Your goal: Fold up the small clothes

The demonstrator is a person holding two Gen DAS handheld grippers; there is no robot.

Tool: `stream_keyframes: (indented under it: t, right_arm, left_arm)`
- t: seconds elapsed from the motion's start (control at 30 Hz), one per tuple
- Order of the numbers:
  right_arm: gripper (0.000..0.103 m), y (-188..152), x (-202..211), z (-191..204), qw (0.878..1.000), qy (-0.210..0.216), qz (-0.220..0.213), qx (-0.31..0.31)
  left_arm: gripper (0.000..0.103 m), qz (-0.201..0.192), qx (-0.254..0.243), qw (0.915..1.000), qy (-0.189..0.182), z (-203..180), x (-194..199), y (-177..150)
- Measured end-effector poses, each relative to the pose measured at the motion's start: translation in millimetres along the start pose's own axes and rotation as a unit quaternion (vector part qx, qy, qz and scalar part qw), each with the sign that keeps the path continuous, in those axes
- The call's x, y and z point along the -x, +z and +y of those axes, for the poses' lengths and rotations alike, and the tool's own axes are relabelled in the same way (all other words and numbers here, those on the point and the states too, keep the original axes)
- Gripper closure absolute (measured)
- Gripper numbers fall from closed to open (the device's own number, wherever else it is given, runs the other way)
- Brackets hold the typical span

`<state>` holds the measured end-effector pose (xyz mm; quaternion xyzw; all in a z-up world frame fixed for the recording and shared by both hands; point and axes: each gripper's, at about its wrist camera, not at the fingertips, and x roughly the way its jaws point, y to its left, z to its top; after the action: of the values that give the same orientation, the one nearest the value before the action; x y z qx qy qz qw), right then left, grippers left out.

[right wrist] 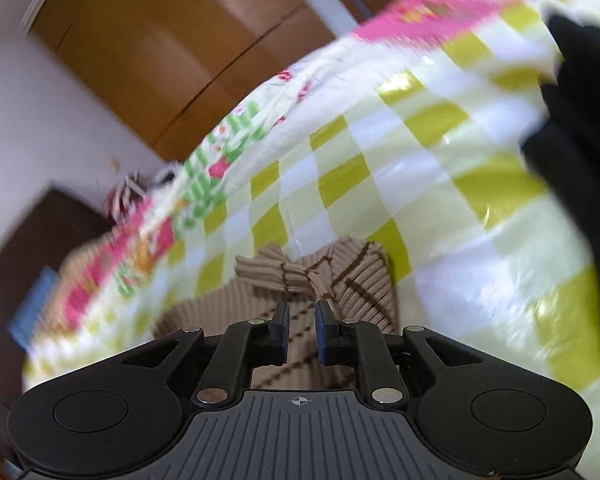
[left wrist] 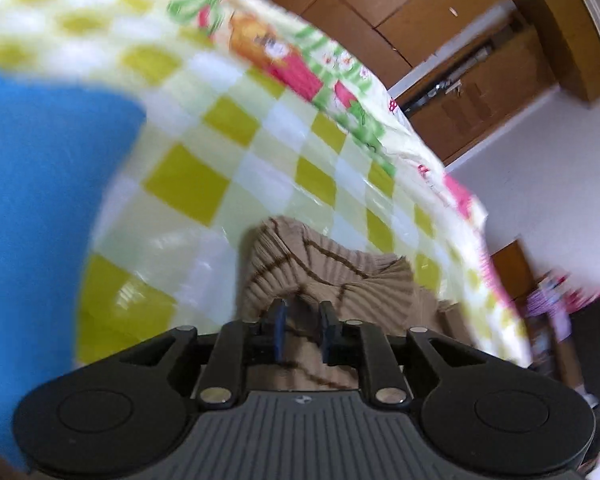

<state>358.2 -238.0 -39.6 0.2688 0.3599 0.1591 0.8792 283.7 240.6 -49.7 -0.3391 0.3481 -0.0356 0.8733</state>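
Observation:
A beige ribbed knit garment with brown lines (left wrist: 320, 276) hangs bunched in front of my left gripper (left wrist: 303, 312), whose jaws are closed on its edge. The same garment (right wrist: 340, 276) shows in the right wrist view, where my right gripper (right wrist: 300, 308) is closed on another bunched edge. Both grippers hold it above a table covered by a yellow-green and white checked cloth (left wrist: 228, 148), also seen in the right wrist view (right wrist: 440, 168). Both views are motion-blurred.
A blue cloth (left wrist: 40, 200) lies on the table at the left. A black garment (right wrist: 580, 152) lies at the right. Brown wooden cabinets (left wrist: 380, 8) and a white wall (left wrist: 548, 184) stand beyond the table's edge.

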Motion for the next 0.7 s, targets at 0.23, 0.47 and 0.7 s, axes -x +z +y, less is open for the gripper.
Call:
stream_keyframes:
  t: [0.23,0.47,0.7]
  right_arm:
    - [0.065,-3,-7,16,0.992,-0.041,0.007,0.12]
    - [0.066,-10,-4,18,0.987,-0.066,0.006,0.147]
    - [0.066,1,-5,5,0.987,-0.083,0.003,0.141]
  left_arm:
    - [0.047,0.009,-0.229,0.9715,0.06,-54,0,-21]
    - [0.045,-0.014,-0.429,0.8876,0.167,-100,-44,-50]
    - [0.044,-0.042,-0.107,0.9796,0.165,-24,-28,30]
